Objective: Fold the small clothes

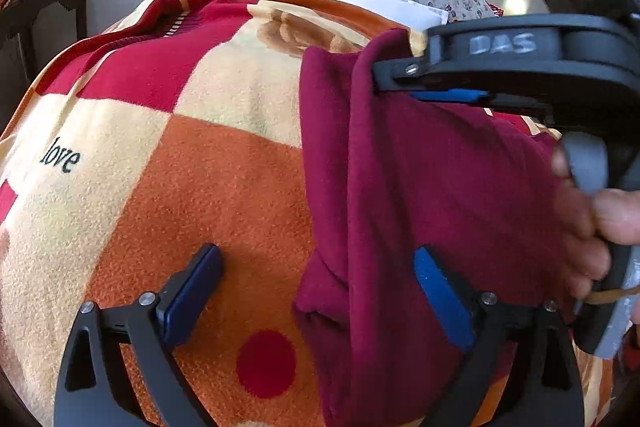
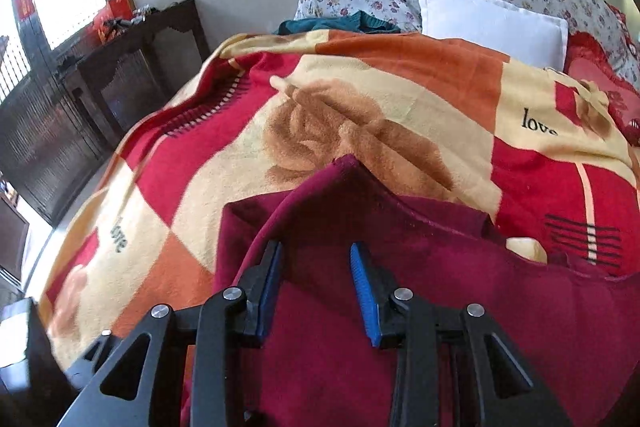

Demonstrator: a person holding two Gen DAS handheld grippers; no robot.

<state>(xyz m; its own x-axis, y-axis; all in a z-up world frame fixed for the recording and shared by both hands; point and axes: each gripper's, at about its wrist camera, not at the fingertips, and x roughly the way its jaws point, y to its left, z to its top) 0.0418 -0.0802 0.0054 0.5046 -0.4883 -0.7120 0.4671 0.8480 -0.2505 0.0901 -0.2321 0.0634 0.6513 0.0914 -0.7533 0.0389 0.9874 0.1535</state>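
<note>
- Two grippers work a maroon garment (image 2: 400, 267) on a checked blanket (image 1: 160, 155).
- Left gripper (image 1: 320, 291) gapes wide, gripping nothing; the garment's left edge lies between its pads.
- Right gripper (image 2: 316, 291), half open, presses no cloth.
- Bare blanket lies leftward.

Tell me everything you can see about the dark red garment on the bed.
The dark red garment looks like soft fleece or knit, plain, without print. It lies partly folded and creased on the checked blanket. One flap is raised, with the right gripper at its upper edge. The left gripper is open over its lower part, one finger resting on it.
</note>
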